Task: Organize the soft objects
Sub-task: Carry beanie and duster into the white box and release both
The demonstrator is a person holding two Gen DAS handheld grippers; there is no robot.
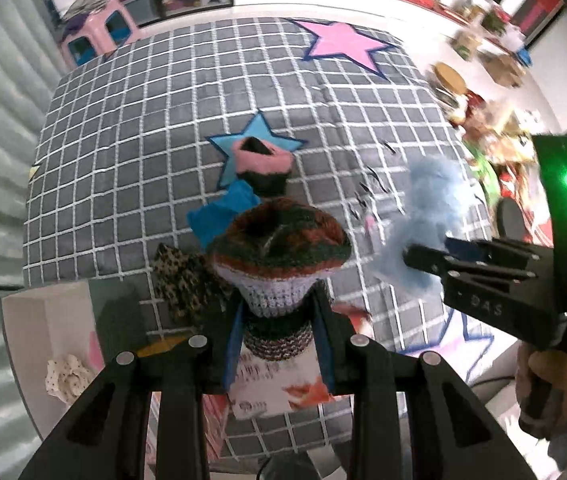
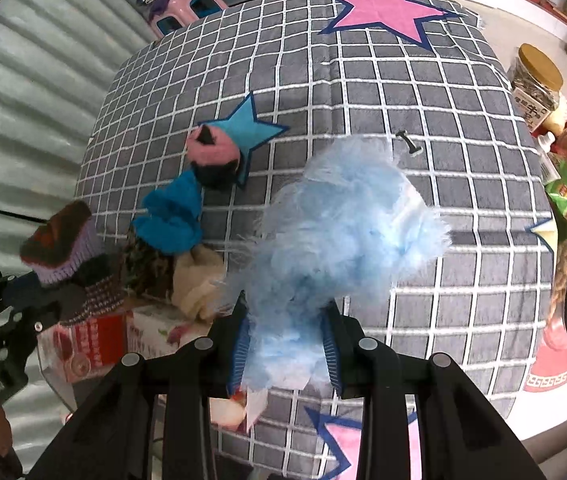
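the knitted hat (image 1: pixel 279 252) sits between the left gripper (image 1: pixel 279 332) fingers, above the boxes (image 2: pixel 95 344) at the rug's (image 2: pixel 403 92) near left edge. right of it, the fluffy item (image 2: pixel 343 232) hangs in the right gripper (image 2: pixel 287 352). the 2 rolled socks (image 2: pixel 211 156) lie further back on the rug, the jar (image 2: pixel 539 76) off its far right.

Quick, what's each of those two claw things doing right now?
Left gripper: shut on a striped knitted hat.
Right gripper: shut on a fluffy light-blue item.

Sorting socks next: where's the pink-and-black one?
In both views, the pink-and-black sock lies on the blue star, touching the blue sock.
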